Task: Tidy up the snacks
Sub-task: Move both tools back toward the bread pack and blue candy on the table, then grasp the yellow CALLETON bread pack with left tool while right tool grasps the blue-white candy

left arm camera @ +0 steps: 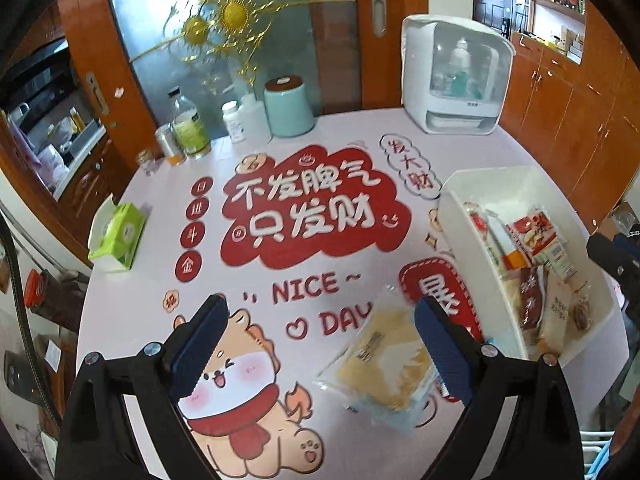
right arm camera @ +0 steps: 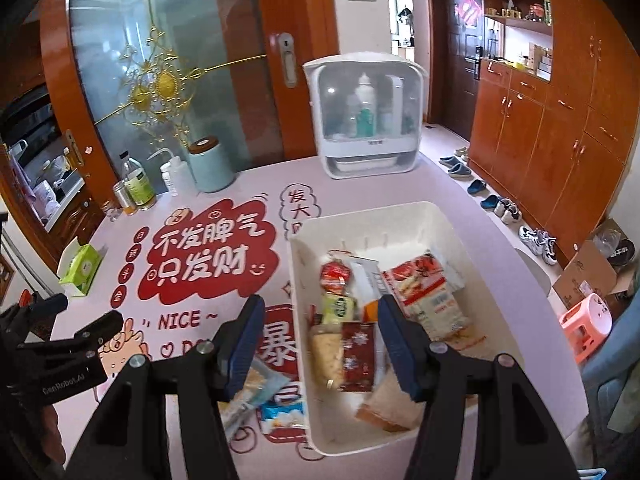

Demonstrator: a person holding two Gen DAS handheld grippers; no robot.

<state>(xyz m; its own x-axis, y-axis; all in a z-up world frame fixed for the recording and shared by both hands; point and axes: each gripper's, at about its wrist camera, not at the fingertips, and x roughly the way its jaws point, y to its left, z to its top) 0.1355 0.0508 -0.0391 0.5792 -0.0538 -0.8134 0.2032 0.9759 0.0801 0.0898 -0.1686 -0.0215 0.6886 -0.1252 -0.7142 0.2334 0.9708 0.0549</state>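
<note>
Left wrist view shows the left tool (left arm camera: 320, 344) above the counter (left arm camera: 240, 152) with its jaws wide apart and nothing between them. A clear packet of yellow snack (left arm camera: 384, 356) lies flat on the counter, just beside the white bin (left arm camera: 476, 248) and outside it. The tool's right-hand finger crosses in front of the packet, so I cannot tell if it touches it.

In the right wrist view, the right tool (right arm camera: 320, 340) hangs over the bin, also spread apart and empty. Several snacks are already inside, among them a red packet (right arm camera: 424, 292), a dark red one (right arm camera: 358, 356) and a small green one (right arm camera: 339, 307). A blue and white packet (right arm camera: 282, 414) lies outside, against the bin's near wall.

I judge that the sorting is well along and the loose packets on the counter are what remains. The next move probably calls for lowering the left tool around the yellow packet and closing on its thin edge, which may slip.

The bottom of the bin is partly covered by the right tool's fingers. The labels are too blurred to read.
</note>
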